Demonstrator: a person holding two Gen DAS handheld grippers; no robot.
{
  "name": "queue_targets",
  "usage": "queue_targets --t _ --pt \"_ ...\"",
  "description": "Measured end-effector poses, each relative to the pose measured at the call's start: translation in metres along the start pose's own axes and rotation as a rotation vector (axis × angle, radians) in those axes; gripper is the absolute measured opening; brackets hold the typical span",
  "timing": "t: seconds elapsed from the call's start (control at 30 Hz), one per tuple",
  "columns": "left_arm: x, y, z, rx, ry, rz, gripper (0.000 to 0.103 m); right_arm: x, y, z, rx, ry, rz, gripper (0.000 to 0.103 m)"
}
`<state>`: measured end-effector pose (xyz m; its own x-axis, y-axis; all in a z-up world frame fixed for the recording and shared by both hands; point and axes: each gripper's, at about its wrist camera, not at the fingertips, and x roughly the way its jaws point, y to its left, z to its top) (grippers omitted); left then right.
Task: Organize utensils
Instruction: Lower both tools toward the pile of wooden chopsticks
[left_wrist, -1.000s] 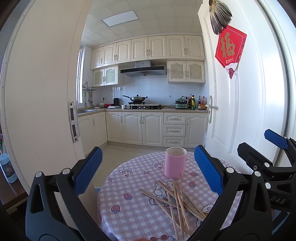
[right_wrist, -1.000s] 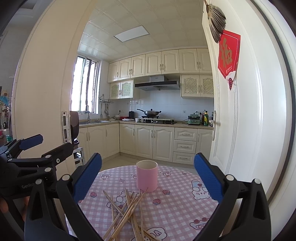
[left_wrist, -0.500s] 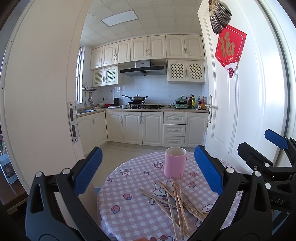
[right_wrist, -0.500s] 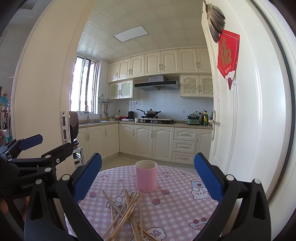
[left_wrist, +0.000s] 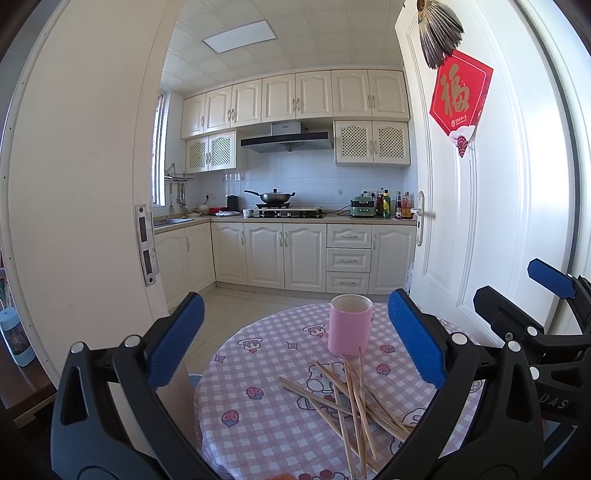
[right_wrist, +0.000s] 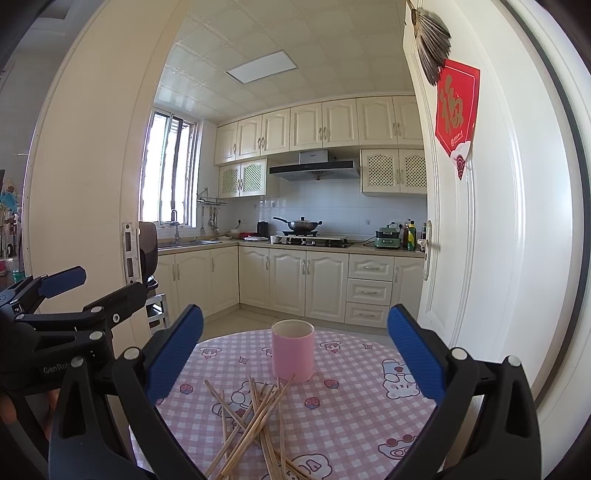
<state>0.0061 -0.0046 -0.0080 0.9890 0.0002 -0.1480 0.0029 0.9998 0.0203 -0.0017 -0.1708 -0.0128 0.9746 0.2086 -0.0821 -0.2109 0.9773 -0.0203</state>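
A pink cup (left_wrist: 349, 325) (right_wrist: 293, 350) stands upright on a round table with a pink checked cloth (left_wrist: 266, 391) (right_wrist: 354, 406). Several wooden chopsticks (left_wrist: 351, 398) (right_wrist: 255, 417) lie in a loose crossed pile just in front of the cup. My left gripper (left_wrist: 295, 339) is open, held above the table's near left side with nothing between its fingers. My right gripper (right_wrist: 295, 347) is open too, above the near edge, with the cup framed between its fingers. Each gripper shows at the edge of the other's view, the right gripper (left_wrist: 546, 295) and the left gripper (right_wrist: 62, 291).
A white door (left_wrist: 480, 221) with a red paper sign (left_wrist: 460, 98) stands close on the right of the table. A white door frame (left_wrist: 85, 221) rises on the left. Behind are kitchen cabinets (left_wrist: 288, 254), a wok on the stove (left_wrist: 275, 197) and a tiled floor (left_wrist: 229, 306).
Both views have shifted only slightly; the cup and chopsticks lie as before and both grippers stay open.
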Motion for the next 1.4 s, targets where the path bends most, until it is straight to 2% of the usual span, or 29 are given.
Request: queue_targets --t 0.3,0.53,0.7,0.93,1.0,1.03,1.07,1.17,1.27,1.4 --pt "0.008 -0.003 0.003 0.008 0.011 -0.001 0.097 0.006 -0.002 -0.002 0.004 0.014 -0.004 0.096" --pt "0.032 -0.004 -0.002 0.019 0.076 0.001 0.097 0.028 -0.007 -0.006 0.012 0.078 0.011 0.096" --pt "0.064 0.002 -0.015 0.016 0.201 -0.014 0.097 0.049 -0.013 -0.019 0.027 0.157 0.014 0.096" --pt "0.121 0.029 -0.049 -0.109 0.445 -0.041 0.097 0.092 -0.032 -0.053 0.068 0.336 0.001 0.096" --pt "0.134 0.030 -0.060 -0.138 0.491 -0.078 0.094 0.103 -0.039 -0.064 0.096 0.388 0.018 0.096" --pt "0.142 0.028 -0.064 -0.145 0.521 -0.111 0.088 0.109 -0.041 -0.069 0.110 0.411 0.027 0.095" --pt "0.149 0.024 -0.069 -0.148 0.550 -0.141 0.082 0.115 -0.044 -0.074 0.125 0.437 0.036 0.094" --pt "0.168 0.012 -0.082 -0.130 0.621 -0.170 0.069 0.132 -0.051 -0.086 0.160 0.511 0.068 0.078" --pt "0.182 0.005 -0.093 -0.134 0.674 -0.185 0.064 0.146 -0.056 -0.096 0.184 0.571 0.094 0.071" --pt "0.197 0.023 -0.104 -0.220 0.733 -0.133 0.064 0.163 -0.060 -0.111 0.219 0.641 0.153 0.063"
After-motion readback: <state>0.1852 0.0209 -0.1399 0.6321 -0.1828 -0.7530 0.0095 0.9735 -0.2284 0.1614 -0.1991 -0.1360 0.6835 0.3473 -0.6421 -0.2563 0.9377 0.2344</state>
